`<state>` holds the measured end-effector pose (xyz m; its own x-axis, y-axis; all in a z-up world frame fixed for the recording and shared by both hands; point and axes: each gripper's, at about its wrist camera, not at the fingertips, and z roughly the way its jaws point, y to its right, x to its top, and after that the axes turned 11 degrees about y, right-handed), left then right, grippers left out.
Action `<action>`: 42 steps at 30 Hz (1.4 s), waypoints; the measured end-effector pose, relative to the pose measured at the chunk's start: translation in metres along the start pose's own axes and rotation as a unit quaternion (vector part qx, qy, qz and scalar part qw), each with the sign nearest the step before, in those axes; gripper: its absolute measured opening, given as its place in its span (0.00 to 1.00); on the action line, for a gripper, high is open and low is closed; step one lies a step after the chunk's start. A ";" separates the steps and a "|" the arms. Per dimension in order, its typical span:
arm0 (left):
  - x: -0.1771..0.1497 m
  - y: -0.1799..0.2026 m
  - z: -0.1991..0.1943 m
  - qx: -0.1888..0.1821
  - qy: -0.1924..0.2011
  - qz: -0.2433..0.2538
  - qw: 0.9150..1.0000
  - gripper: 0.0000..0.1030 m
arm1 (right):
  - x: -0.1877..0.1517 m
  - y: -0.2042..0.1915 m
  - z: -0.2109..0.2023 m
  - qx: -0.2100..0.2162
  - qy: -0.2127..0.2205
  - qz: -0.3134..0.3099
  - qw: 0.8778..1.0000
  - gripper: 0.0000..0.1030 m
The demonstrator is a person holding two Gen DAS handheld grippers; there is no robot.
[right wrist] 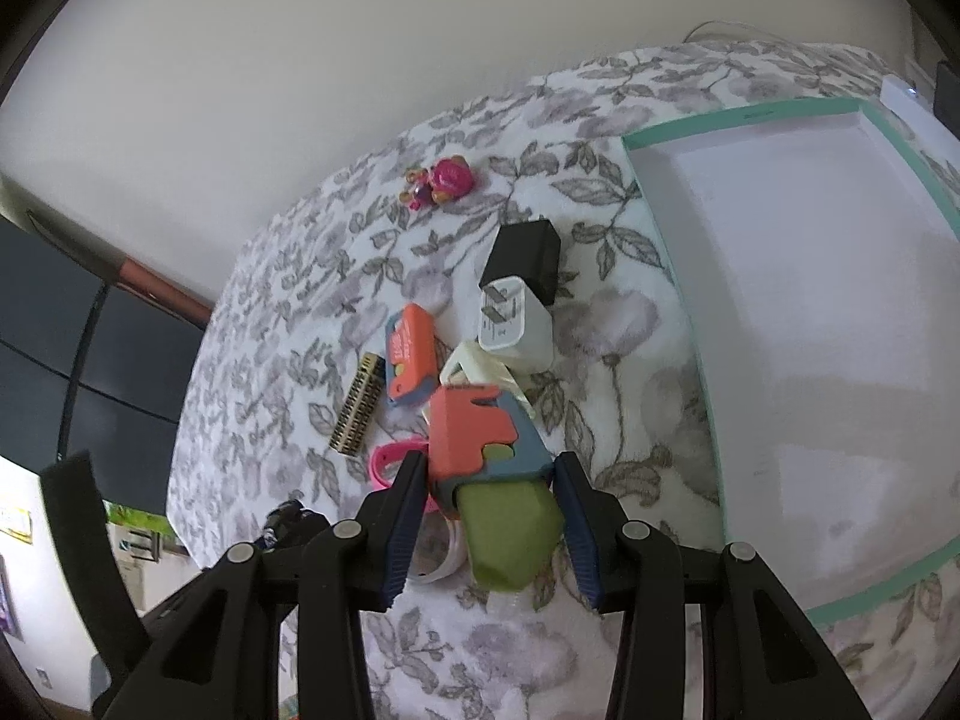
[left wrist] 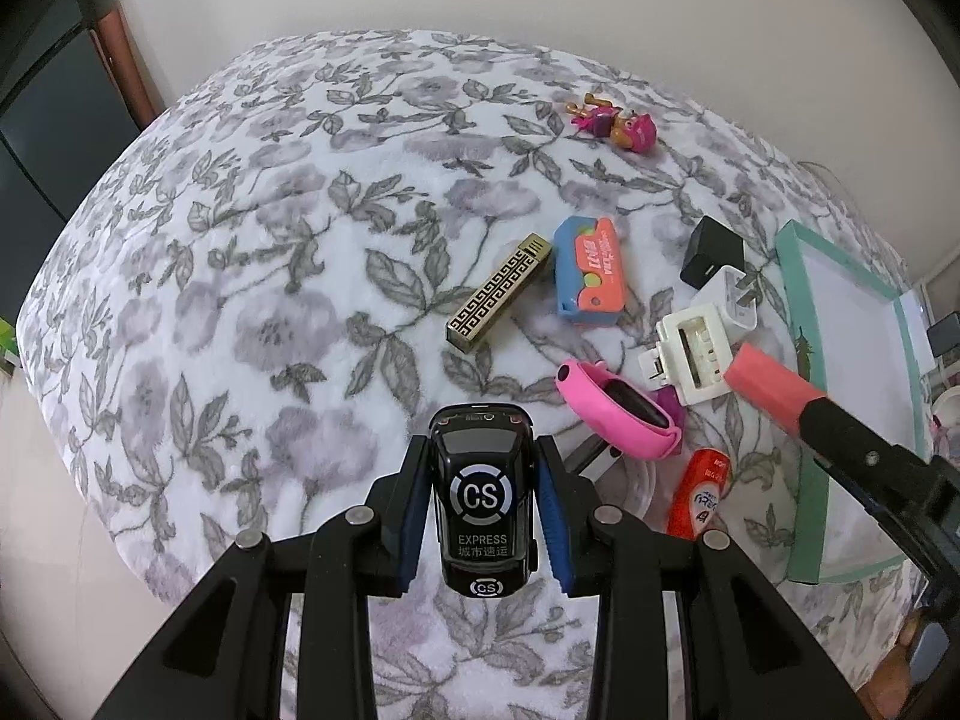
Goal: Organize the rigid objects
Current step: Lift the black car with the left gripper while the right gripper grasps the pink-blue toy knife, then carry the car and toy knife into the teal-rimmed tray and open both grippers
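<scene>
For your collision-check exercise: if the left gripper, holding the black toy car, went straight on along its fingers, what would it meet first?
Probably the bare floral blanket just beyond the toy car held in the left gripper. The pink watch band lies off to the right; depth is uncertain.

Black toy car (left wrist: 483,498), "CS EXPRESS" on roof, held off the bed, lengthwise. Orange/blue toy knife w/ green blade (right wrist: 489,468) also held up, blade toward cam. Teal-rimmed white tray (right wrist: 660,138) = landmark. Beside tray's near-left edge: black charger (right wrist: 528,255) touching white charger (right wrist: 516,324); further from tray 2nd orange/blue toy (right wrist: 408,354), gold patterned bar (right wrist: 358,411). Pink figure (right wrist: 441,180) apart, far side.
</scene>
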<state>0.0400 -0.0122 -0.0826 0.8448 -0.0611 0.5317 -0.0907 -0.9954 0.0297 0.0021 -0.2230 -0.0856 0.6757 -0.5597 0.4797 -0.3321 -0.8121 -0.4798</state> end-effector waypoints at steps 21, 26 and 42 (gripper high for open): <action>0.018 0.023 -0.031 -0.028 0.046 0.001 0.999 0.34 | 0.023 0.009 -0.041 -0.003 0.074 0.007 0.997 0.44; 0.030 0.076 -0.054 -0.061 0.067 0.056 0.994 0.34 | 0.038 0.037 -0.071 -0.060 0.127 0.020 0.990 0.44; 0.009 0.233 -0.022 -0.138 0.028 0.157 0.978 0.34 | 0.043 0.148 -0.093 -0.230 0.175 0.087 0.953 0.44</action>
<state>0.0144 -0.2432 -0.0520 0.7230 -0.3487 0.5964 -0.4863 -0.8701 0.0808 -0.0791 -0.3822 -0.0677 0.3497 -0.6482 0.6764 -0.7269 -0.6432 -0.2406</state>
